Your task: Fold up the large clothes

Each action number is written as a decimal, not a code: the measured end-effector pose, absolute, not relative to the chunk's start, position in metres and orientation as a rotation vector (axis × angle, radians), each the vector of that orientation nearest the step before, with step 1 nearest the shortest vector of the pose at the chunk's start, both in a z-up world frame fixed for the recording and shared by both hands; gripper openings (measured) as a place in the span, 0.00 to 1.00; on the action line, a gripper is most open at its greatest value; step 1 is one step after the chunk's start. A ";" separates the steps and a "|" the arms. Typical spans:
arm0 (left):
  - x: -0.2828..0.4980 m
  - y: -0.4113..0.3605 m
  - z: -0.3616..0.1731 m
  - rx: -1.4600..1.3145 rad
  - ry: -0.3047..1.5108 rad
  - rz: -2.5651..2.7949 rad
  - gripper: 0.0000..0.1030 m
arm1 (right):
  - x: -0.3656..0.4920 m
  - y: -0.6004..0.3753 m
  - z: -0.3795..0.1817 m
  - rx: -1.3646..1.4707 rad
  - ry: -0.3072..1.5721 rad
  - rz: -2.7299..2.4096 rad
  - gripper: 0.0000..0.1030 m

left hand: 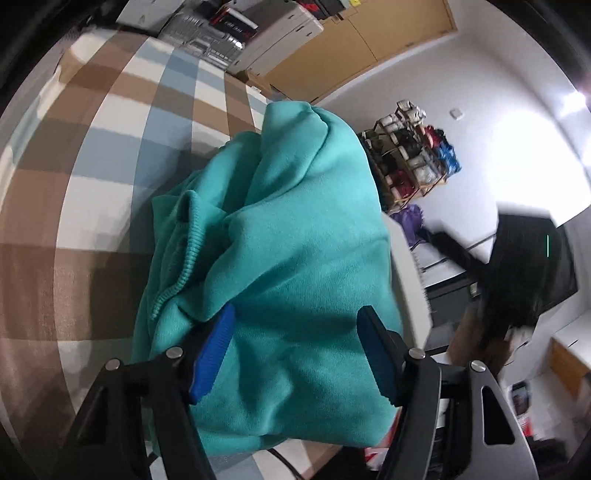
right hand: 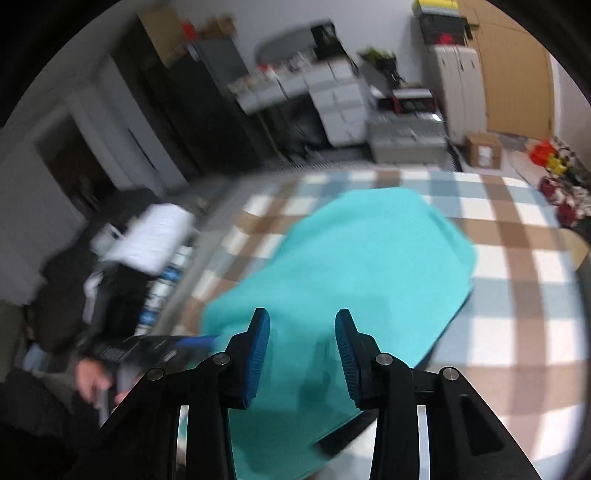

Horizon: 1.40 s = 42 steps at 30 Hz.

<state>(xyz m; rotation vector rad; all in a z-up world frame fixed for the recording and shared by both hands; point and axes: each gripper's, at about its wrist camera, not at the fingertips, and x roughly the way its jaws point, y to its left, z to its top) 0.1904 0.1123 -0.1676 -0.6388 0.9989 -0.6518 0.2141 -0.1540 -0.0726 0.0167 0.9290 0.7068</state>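
A teal sweatshirt (left hand: 291,236) lies bunched on a checked brown, blue and white cloth (left hand: 92,177). Its ribbed hem shows at the left of the pile. My left gripper (left hand: 295,325) is open, its blue-padded fingers spread wide over the near part of the sweatshirt, with nothing held. In the right wrist view the sweatshirt (right hand: 369,266) lies flatter across the checked surface (right hand: 517,280). My right gripper (right hand: 302,325) is open above its near edge and holds nothing. This view is blurred by motion.
A shelf with shoes (left hand: 410,155) stands past the cloth's right edge. Suitcases and boxes (left hand: 258,33) stand at the far end. In the right wrist view a person's hand (right hand: 92,376) and the other gripper show at the lower left, with dark clutter (right hand: 122,280) beside the surface.
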 end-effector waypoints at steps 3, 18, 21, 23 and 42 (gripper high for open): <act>0.195 0.104 -0.168 -0.588 0.984 -0.626 0.62 | 0.264 -0.128 -0.074 -0.083 1.042 0.680 0.25; 0.198 0.098 -0.168 -0.561 0.950 -0.581 0.84 | 0.313 -0.063 -0.167 -0.383 1.311 0.708 0.25; 0.197 0.096 -0.166 -0.546 0.963 -0.587 0.84 | 0.307 -0.063 -0.154 -0.371 1.278 0.696 0.25; 0.195 0.093 -0.165 -0.537 0.965 -0.588 0.84 | 0.306 -0.064 -0.131 -0.385 1.243 0.718 0.25; 0.203 0.095 -0.169 -0.555 0.945 -0.562 0.89 | 0.357 -0.009 -0.180 -0.510 1.238 0.650 0.11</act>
